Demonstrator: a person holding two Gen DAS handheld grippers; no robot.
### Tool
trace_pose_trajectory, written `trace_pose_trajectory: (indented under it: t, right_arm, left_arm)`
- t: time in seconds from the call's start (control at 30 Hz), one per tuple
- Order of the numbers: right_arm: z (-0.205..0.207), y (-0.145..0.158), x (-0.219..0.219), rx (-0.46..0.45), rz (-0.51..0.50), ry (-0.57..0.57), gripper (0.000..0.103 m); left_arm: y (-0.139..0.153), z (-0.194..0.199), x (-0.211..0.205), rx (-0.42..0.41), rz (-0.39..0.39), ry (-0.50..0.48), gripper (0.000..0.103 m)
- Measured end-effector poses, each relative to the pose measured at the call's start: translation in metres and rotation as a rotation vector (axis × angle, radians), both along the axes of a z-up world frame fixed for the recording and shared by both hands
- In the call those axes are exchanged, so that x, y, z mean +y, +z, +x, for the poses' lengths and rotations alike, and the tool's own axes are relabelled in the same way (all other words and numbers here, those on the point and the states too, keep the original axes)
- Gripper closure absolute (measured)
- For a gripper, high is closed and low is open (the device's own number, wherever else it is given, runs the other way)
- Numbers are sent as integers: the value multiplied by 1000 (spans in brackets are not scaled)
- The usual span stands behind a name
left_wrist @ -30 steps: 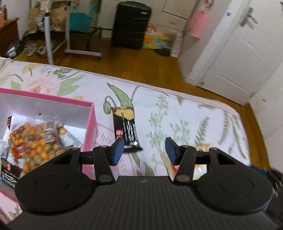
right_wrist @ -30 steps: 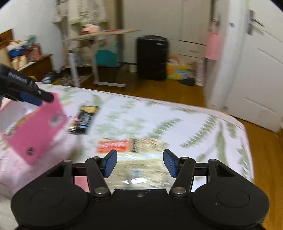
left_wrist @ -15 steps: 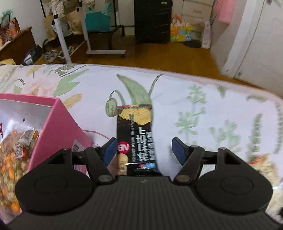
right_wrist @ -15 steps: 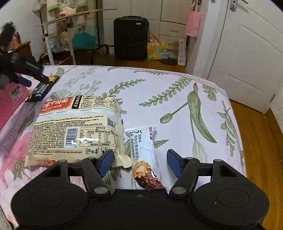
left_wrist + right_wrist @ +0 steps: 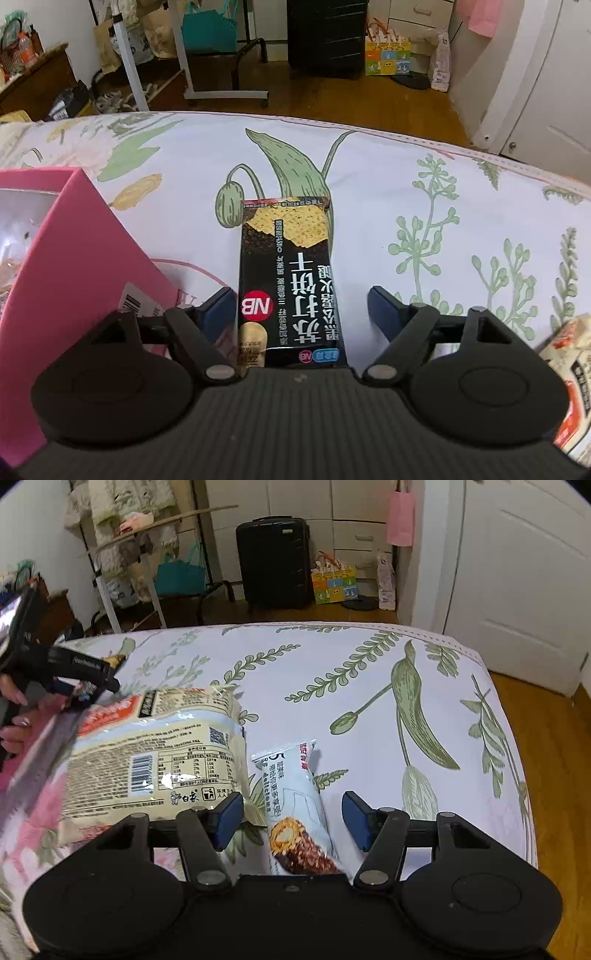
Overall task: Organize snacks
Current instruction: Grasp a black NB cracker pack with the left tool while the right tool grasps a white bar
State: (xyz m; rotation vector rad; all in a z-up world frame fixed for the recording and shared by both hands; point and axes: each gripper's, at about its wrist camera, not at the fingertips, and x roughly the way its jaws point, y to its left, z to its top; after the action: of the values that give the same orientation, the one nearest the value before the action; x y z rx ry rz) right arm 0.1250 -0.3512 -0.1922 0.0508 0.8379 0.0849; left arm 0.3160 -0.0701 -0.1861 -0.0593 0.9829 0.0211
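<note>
Left gripper [image 5: 301, 310] straddles black cracker packet [image 5: 291, 280] lying on floral bedspread [image 5: 406, 184], jaws opening, pads not pressing. Right gripper [image 5: 291, 819] straddles white snack bar [image 5: 295, 805], jaws closing, gaps both sides. Pink box [image 5: 74, 243] beside left holds some snacks. Large cream bag [image 5: 155, 753] unsorted. Task partway.

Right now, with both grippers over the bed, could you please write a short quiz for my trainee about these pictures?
1. True or false: the black cracker packet lies inside the pink box.
2. Which lies between the right gripper's fingers? A) white wafer packet B) large cream bag C) black suitcase
3. Fill in: the left gripper has the ____ packet between its fingers.

Key: 1 false; 2 A; 3 black cracker.
</note>
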Motion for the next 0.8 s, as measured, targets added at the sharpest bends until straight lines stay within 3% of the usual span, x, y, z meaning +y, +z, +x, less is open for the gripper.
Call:
trace_pose_trajectory:
  t: [0.07,0.13,0.47,0.8]
  right_arm:
    - [2,0,-3,-4,47,-13,45]
    - [3,2,-9,1,121,-15,73]
    - [-3,17,-10,1,90,-160,75]
    - [-11,39,28,-33,154,-163,75]
  left_arm:
    - [3,0,3,-7,9,0,52]
    - [6,0,7,-3,-2,-13,56]
    - [11,-5,19,34,-72,-14,57]
    - [26,-44,19,52,-175,-114,57]
